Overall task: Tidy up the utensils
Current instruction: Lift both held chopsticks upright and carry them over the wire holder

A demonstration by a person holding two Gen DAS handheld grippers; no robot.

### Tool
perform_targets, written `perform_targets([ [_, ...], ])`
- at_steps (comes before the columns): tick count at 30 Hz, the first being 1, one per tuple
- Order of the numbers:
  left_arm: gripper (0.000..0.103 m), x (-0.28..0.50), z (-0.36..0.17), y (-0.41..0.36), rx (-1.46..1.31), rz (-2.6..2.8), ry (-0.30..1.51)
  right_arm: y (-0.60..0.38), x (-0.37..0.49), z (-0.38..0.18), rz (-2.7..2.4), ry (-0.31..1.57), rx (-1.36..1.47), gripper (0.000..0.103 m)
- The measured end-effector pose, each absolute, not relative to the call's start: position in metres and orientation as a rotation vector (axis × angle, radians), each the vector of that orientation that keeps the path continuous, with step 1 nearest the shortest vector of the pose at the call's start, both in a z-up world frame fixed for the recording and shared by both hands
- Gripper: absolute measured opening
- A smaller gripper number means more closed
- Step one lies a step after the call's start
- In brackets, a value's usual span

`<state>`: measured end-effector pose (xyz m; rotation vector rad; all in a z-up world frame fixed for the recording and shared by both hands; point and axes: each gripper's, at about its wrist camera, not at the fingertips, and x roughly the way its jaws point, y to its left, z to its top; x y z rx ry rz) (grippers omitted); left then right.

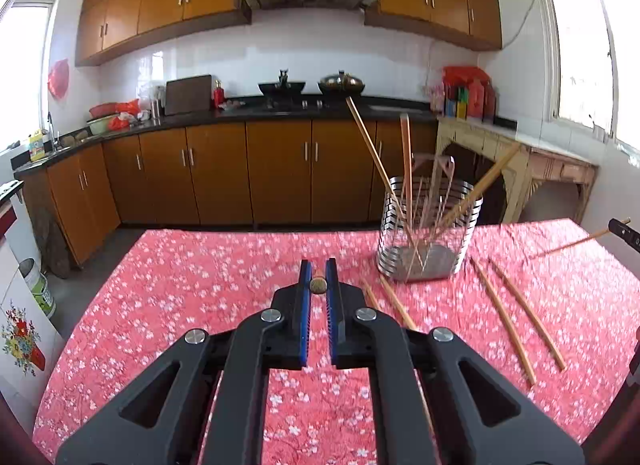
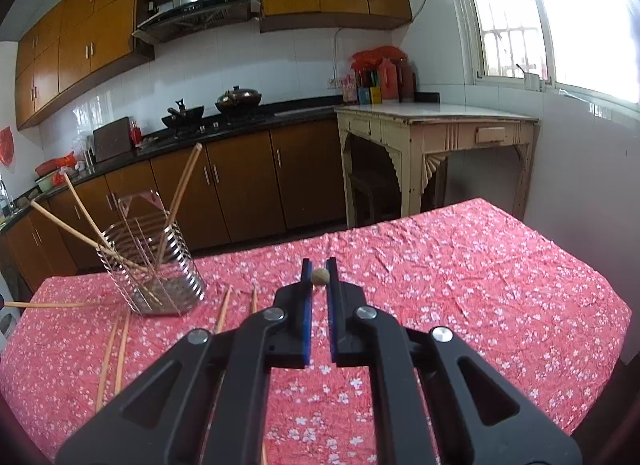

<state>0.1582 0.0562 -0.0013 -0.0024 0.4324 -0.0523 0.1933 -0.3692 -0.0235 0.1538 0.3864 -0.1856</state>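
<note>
A steel wire utensil holder (image 1: 430, 225) stands on the table with three wooden chopsticks (image 1: 372, 153) leaning in it; it also shows in the right wrist view (image 2: 154, 265). My left gripper (image 1: 319, 277) is shut on a chopstick (image 1: 319, 285) seen end-on, left of the holder. My right gripper (image 2: 319, 271) is shut on a chopstick (image 2: 320, 276) seen end-on, right of the holder. Loose chopsticks (image 1: 516, 313) lie on the cloth in front of the holder, also visible in the right wrist view (image 2: 114, 349).
The table has a red floral cloth (image 1: 200, 285). Behind it run brown kitchen cabinets (image 1: 224, 173) with a black counter and pots. A cream side table (image 2: 432, 133) stands at the right under a window. The other gripper's tip (image 1: 624, 233) shows at the right edge.
</note>
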Motion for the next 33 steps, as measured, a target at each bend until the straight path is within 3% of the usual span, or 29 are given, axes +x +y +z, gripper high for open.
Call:
perform_targets([
  [33,0.007,0.137,0.059,0.063,-0.083,-0.077,0.254,-0.349,0.163,0.055,-0.021,0.199,0.218,0.007],
])
